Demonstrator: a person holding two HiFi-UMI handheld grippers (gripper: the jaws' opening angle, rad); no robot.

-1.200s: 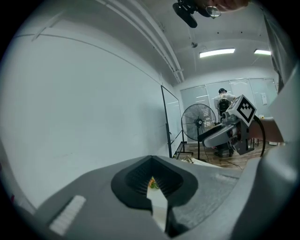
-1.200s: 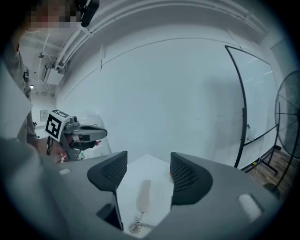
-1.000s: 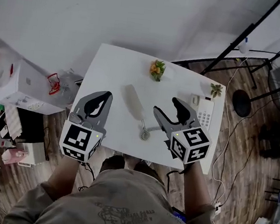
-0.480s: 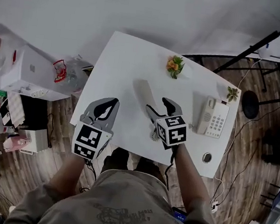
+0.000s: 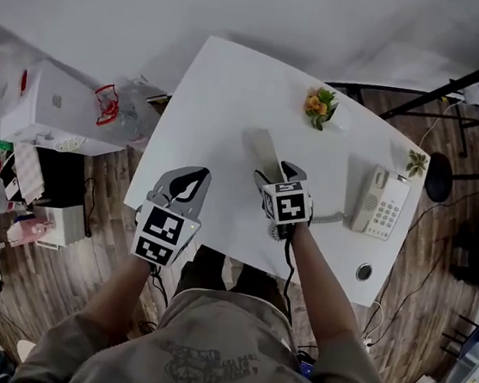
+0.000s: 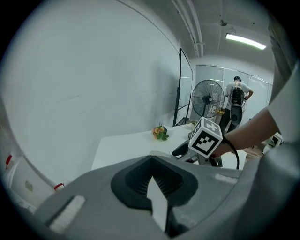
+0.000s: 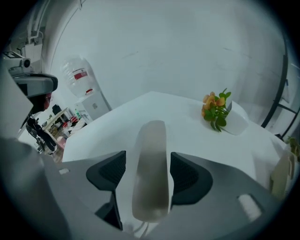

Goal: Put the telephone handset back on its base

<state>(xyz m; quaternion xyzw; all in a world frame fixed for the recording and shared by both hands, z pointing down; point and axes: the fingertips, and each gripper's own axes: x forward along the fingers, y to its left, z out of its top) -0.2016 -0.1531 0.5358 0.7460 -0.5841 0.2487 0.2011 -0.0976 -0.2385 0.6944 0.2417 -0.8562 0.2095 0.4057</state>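
A pale handset [image 5: 260, 149] lies on the white table [image 5: 225, 98], its curly cord [image 5: 327, 217] running right to the telephone base [image 5: 383, 204] with its keypad. My right gripper [image 5: 280, 175] is down at the handset's near end. In the right gripper view the handset [image 7: 151, 154] lies between the dark pads [image 7: 110, 171], with a gap on each side. The jaws of the right gripper [image 7: 149, 174] have just been opening and stand open. My left gripper [image 5: 191, 174] hovers at the table's near left edge, its tips together and nothing in them [image 6: 151, 161].
An orange flower in a white pot [image 5: 321, 106] stands at the table's far side, a small plant [image 5: 416, 162] beyond the base, and a round dark disc [image 5: 364, 271] near the front right corner. White boxes [image 5: 50, 111] stand left of the table, a black stand [image 5: 461, 79] to the right.
Both grippers have come down toward the table. The right gripper has moved over the handset's near end and now straddles it. The left has sunk beside the table's left edge.
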